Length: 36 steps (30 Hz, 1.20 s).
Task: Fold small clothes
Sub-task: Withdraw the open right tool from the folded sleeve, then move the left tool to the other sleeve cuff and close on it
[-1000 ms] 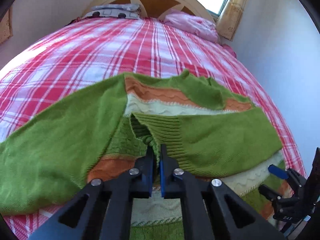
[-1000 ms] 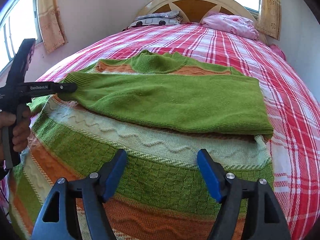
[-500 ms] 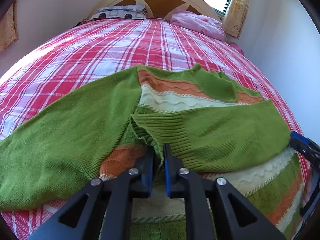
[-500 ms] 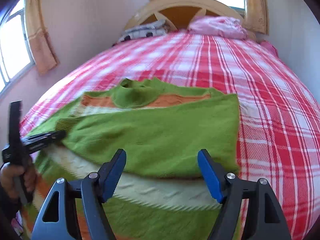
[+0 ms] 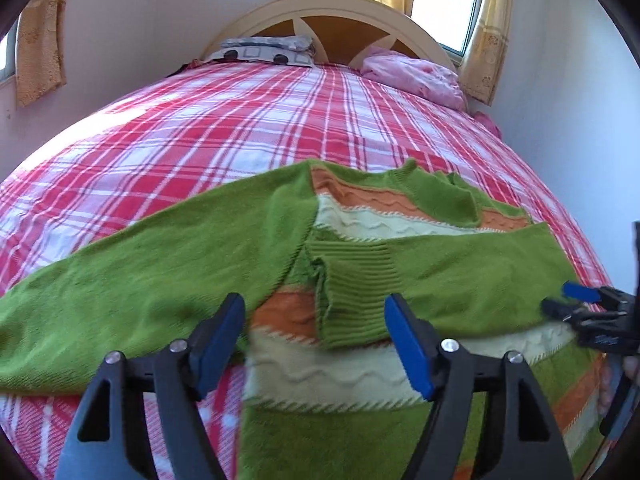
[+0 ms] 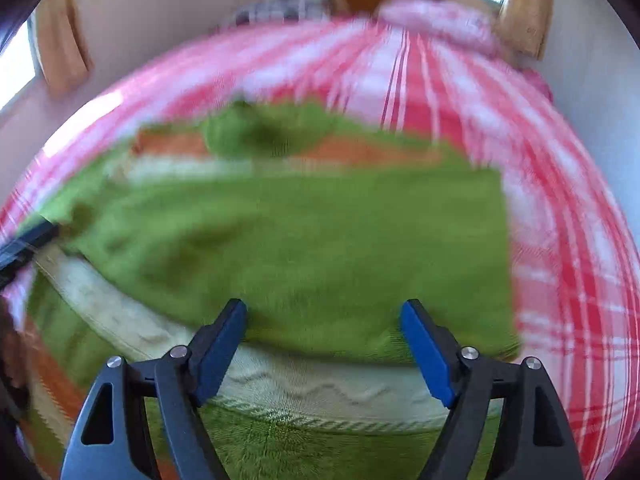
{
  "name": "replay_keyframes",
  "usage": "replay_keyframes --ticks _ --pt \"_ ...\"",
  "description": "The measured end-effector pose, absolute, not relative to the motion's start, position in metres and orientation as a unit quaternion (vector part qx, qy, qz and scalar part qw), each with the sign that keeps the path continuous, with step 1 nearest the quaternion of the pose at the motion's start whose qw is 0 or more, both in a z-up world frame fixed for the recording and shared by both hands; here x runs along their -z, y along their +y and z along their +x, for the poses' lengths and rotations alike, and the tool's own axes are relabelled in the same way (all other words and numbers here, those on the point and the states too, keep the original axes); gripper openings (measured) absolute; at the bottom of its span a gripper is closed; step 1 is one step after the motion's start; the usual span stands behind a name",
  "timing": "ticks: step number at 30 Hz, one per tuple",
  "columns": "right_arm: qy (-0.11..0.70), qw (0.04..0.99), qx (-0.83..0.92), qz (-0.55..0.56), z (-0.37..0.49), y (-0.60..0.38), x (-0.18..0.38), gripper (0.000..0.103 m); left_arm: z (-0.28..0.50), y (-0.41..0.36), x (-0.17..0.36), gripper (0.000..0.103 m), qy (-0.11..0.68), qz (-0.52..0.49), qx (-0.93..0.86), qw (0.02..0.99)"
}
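A green sweater (image 5: pixel 460 276) with orange and cream stripes lies flat on the red plaid bed (image 5: pixel 240 128). One sleeve is folded across its chest, and the ribbed cuff (image 5: pixel 352 296) rests just beyond my left gripper (image 5: pixel 316 340). That gripper's jaws are opening, with the cuff lying loose ahead of them and touching neither pad. The other sleeve (image 5: pixel 132 292) stretches out to the left. My right gripper (image 6: pixel 324 344) hovers over the folded sleeve (image 6: pixel 320 248); its jaws are opening wider and grip nothing. The right wrist view is blurred by motion.
A wooden headboard (image 5: pixel 336 20), a grey patterned pillow (image 5: pixel 264 50) and a pink bundle (image 5: pixel 416 76) sit at the far end of the bed. A wall runs along the bed's right side. Curtained windows flank the headboard.
My left gripper was shut on the sleeve cuff and has let it go, its jaws now wide apart. The right gripper has swung rightward over the folded sleeve, staying open.
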State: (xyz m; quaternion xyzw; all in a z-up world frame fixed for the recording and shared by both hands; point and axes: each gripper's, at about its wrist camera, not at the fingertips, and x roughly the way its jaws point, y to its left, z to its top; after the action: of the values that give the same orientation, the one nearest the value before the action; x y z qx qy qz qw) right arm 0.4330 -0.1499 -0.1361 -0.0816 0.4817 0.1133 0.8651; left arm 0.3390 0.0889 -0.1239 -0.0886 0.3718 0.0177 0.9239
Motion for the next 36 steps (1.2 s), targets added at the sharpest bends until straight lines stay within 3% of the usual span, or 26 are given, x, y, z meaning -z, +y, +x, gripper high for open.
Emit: replay_keyframes --ticks 3,6,7,18,24,36 --pt "0.462 0.877 -0.117 -0.065 0.425 -0.144 0.123 0.081 0.313 0.106 0.117 0.076 0.367 -0.074 -0.036 0.927" --pt "0.441 0.881 -0.151 -0.074 0.419 -0.118 0.113 0.081 0.283 0.132 0.112 0.091 0.351 -0.071 -0.061 0.932" --pt "0.44 0.879 -0.164 -0.084 0.42 -0.106 0.112 0.081 0.276 0.139 0.111 0.091 0.347 -0.07 -0.073 0.932" --pt "0.446 0.86 -0.226 -0.103 0.418 -0.023 0.133 0.082 0.192 0.266 0.105 0.091 0.34 -0.101 -0.23 0.906" --pt "0.431 0.86 -0.233 -0.143 0.402 -0.008 0.142 0.09 0.148 0.323 0.116 0.091 0.344 -0.131 -0.323 0.872" --pt "0.418 0.866 -0.238 -0.134 0.398 -0.013 0.143 0.093 0.157 0.327 0.128 0.09 0.303 -0.278 -0.293 0.863"
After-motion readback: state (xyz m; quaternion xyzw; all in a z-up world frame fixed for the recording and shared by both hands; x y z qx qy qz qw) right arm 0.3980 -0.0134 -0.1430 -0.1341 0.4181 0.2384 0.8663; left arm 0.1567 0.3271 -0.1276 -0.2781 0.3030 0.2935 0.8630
